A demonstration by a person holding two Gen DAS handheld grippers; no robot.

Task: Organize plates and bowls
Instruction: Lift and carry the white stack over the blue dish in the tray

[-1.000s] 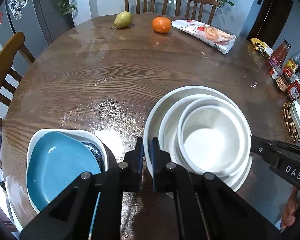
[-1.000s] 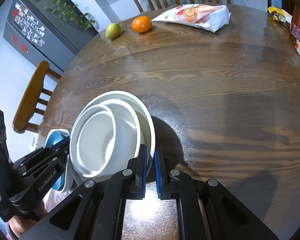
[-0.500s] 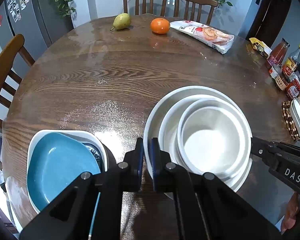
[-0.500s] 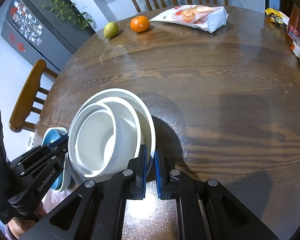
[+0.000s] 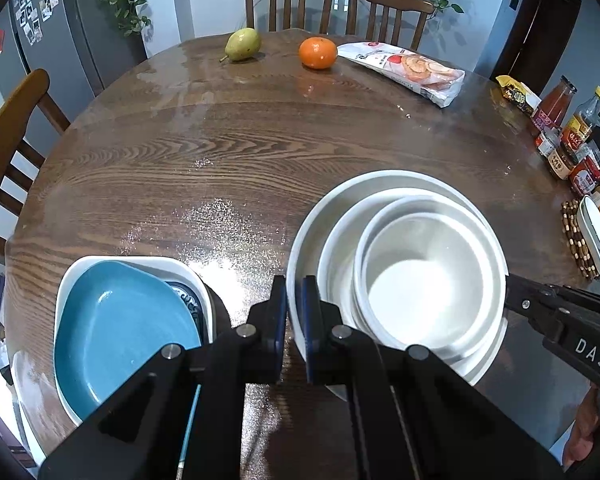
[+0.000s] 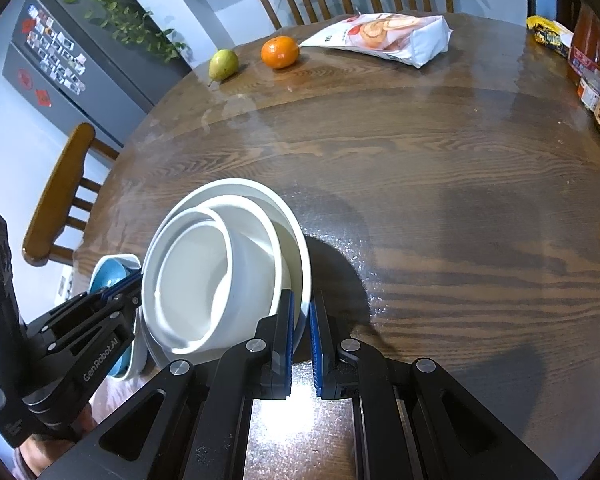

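A stack of white bowls (image 5: 420,276) sits nested, smallest on top, in a large white bowl (image 5: 320,216). My left gripper (image 5: 295,288) is shut on the large bowl's left rim. My right gripper (image 6: 301,304) is shut on its right rim (image 6: 305,272), and the stack (image 6: 204,276) hangs tilted just above the round wooden table (image 6: 420,184). A blue plate (image 5: 116,332) lies on a white plate (image 5: 168,266) at the near left, also showing in the right wrist view (image 6: 110,272).
A pear (image 5: 242,44), an orange (image 5: 317,52) and a snack bag (image 5: 412,70) lie at the far edge. Sauce bottles and jars (image 5: 568,140) and a beaded trivet (image 5: 578,240) stand at the right edge. Wooden chairs (image 5: 290,0) ring the table.
Both grippers have lifted the bowl stack slightly while keeping hold of the rim. The table looks a little farther below in both views.
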